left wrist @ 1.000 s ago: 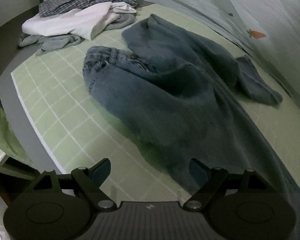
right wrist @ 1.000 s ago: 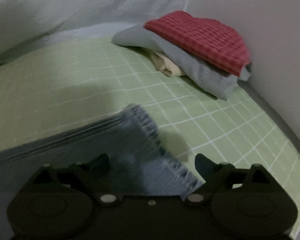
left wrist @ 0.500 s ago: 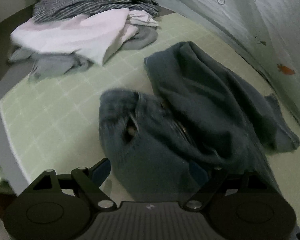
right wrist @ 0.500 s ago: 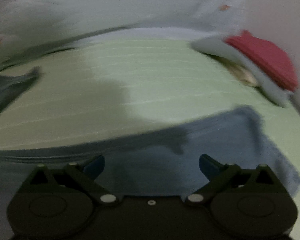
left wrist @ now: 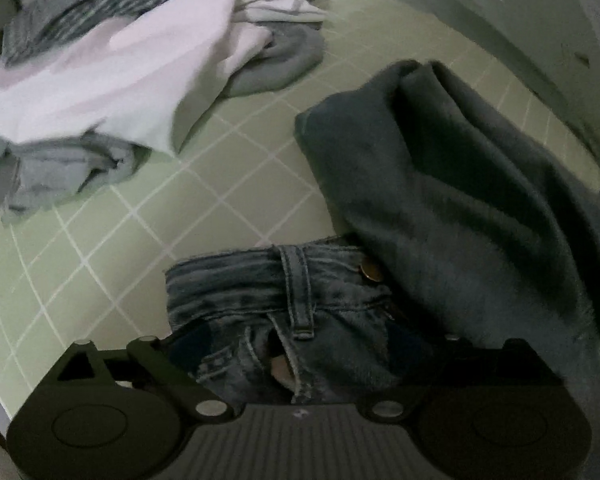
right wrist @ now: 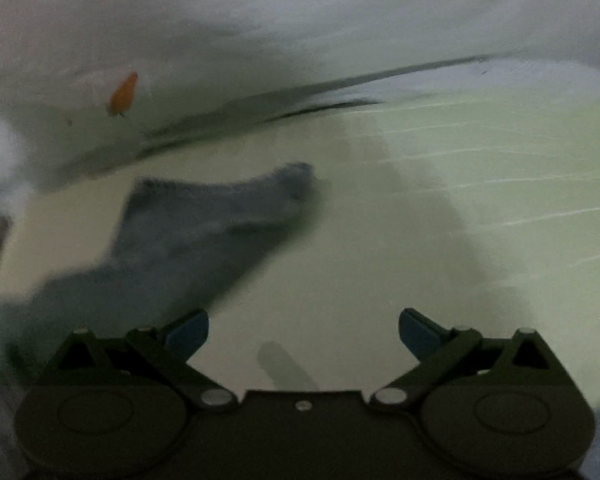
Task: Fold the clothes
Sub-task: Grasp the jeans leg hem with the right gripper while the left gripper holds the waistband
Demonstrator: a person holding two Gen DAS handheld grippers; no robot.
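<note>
crumpled blue jeans (left wrist: 380,240), seemingly half-folded, on green checked sheet (left wrist: 100,260)

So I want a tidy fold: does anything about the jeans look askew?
Yes. The jeans lie bunched, one leg flopped in a thick roll over the waistband, hiding part of it. Its hem trails off crooked across the green sheet.

left tool (left wrist: 300,344): jaws wide, just been opening | right tool (right wrist: 303,330): jaws wide, empty

Left wrist view looks steeply down, close over the jeans (left wrist: 300,300) – right view tilts shallower; both share the green sheet (right wrist: 480,200)
</note>
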